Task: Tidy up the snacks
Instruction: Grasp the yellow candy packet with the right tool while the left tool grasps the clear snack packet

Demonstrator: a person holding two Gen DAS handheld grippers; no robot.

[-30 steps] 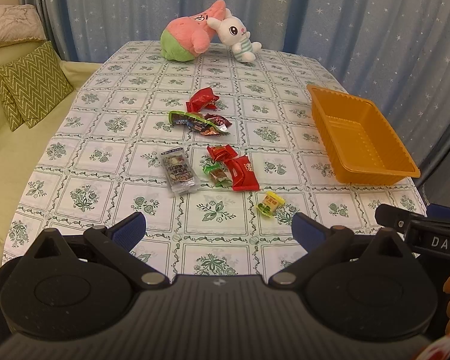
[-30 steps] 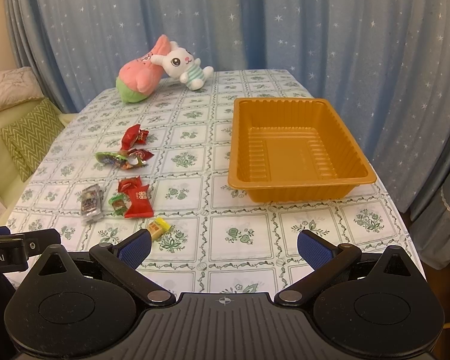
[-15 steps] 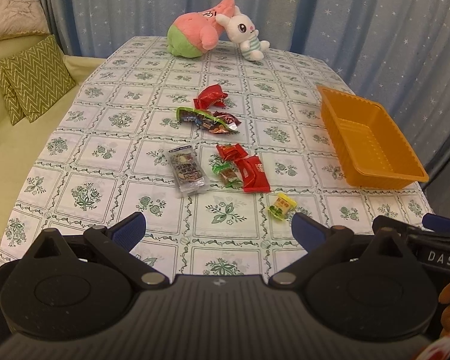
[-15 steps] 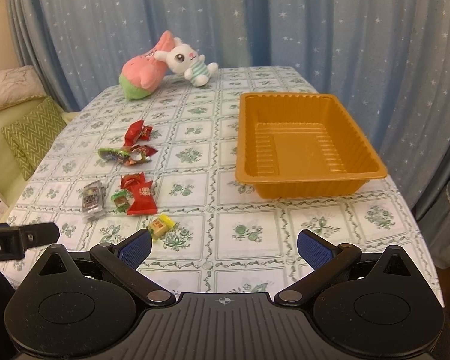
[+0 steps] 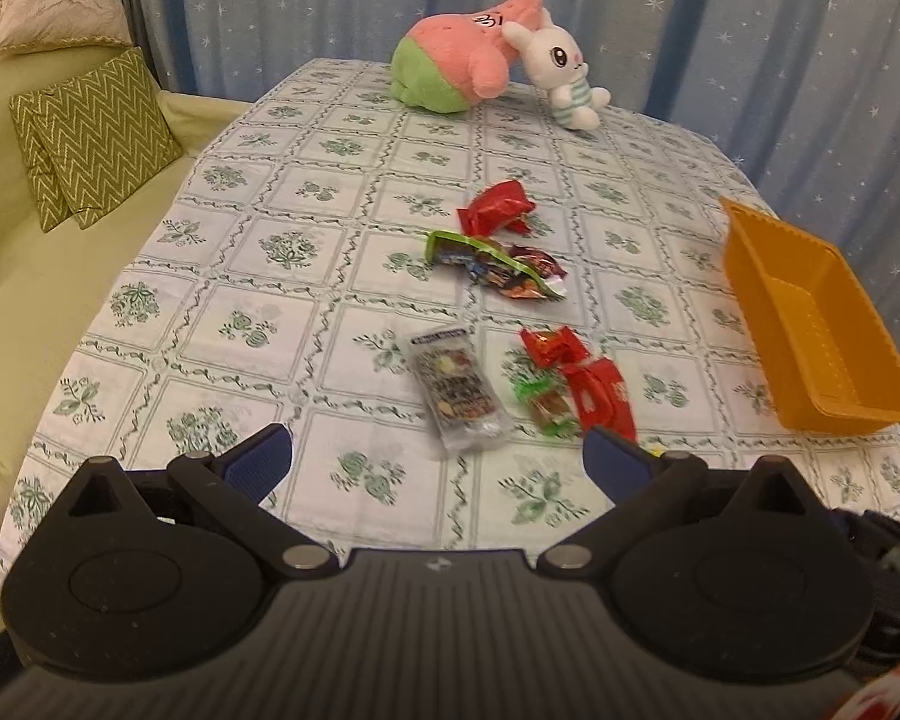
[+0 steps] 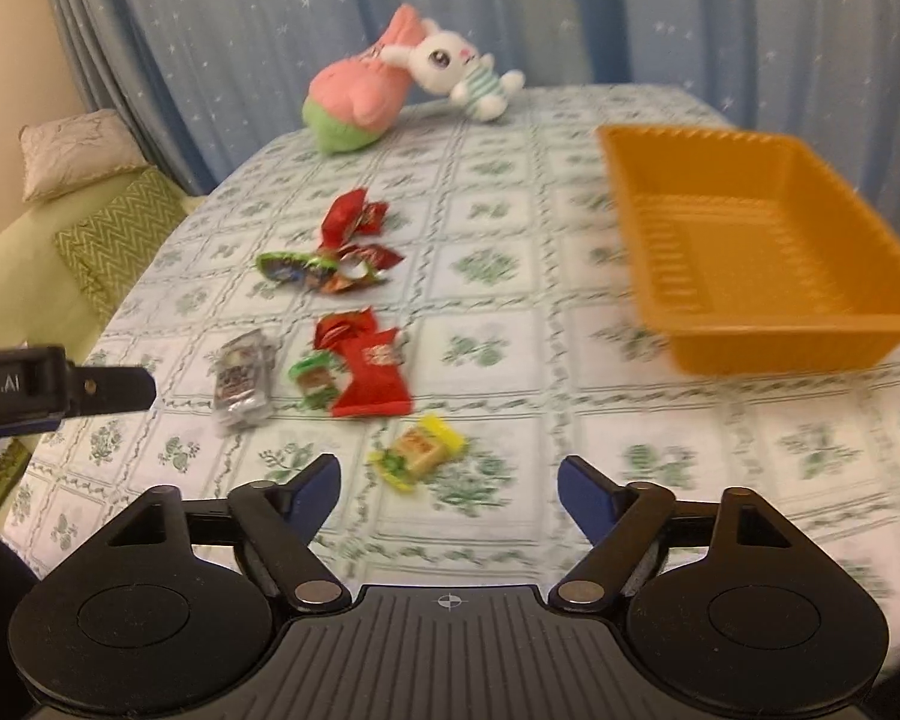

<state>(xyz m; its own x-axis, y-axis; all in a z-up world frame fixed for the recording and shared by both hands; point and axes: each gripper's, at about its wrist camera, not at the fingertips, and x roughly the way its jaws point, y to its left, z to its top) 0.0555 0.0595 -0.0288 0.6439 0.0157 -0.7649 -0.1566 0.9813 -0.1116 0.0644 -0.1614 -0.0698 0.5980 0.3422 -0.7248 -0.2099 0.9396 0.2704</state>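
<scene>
Two grippers over the table: the left gripper has jaws spread wide with nothing between them, the clear packet lying just ahead. The right gripper is closing its jaws, still apart and gripping nothing, the yellow candy lying just beyond the tips. Further out, red wrappers and a green sweet cluster together, more wrappers behind. The orange tray sits empty on the right. Two plush toys lean together at the far edge.
</scene>
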